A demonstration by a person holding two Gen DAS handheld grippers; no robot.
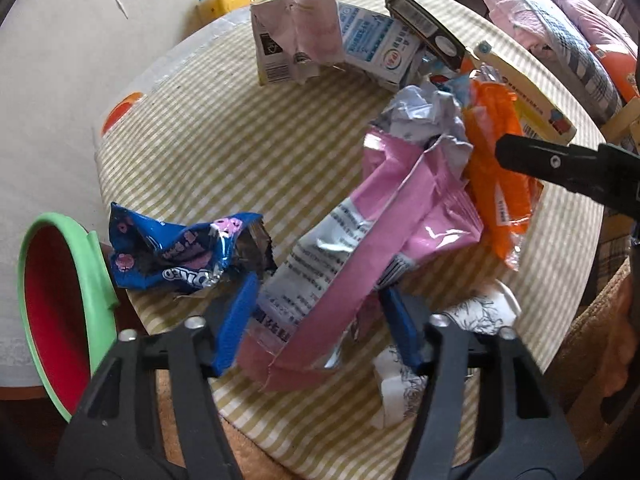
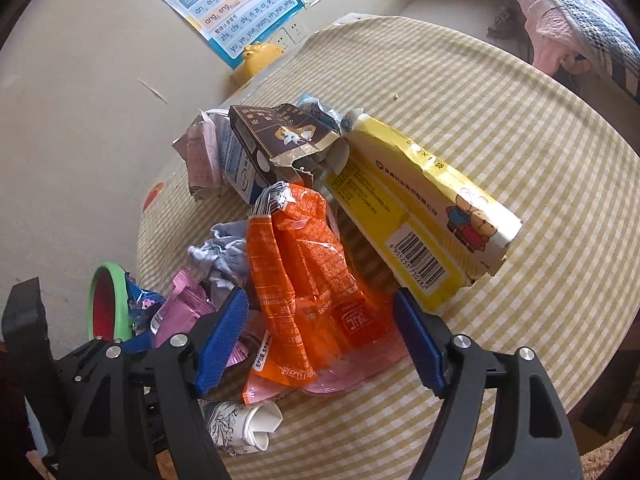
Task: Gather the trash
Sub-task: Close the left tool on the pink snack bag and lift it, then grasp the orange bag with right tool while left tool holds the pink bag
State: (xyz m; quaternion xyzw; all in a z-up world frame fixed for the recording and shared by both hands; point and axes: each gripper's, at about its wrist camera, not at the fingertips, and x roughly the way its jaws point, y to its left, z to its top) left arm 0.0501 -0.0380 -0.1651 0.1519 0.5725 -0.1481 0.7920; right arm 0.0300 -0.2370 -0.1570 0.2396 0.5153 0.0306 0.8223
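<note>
Left gripper (image 1: 320,320) fingers released, straddling pink wrapper (image 1: 372,232), long axis running away from them; right gripper (image 2: 320,340) released around orange wrapper (image 2: 304,272), near counter (image 2: 520,120) edge.

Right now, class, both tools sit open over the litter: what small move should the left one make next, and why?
Probably close the left tool on the pink wrapper: its open fingers already straddle the wrapper's lower end, and the green bin waits just left.
</note>
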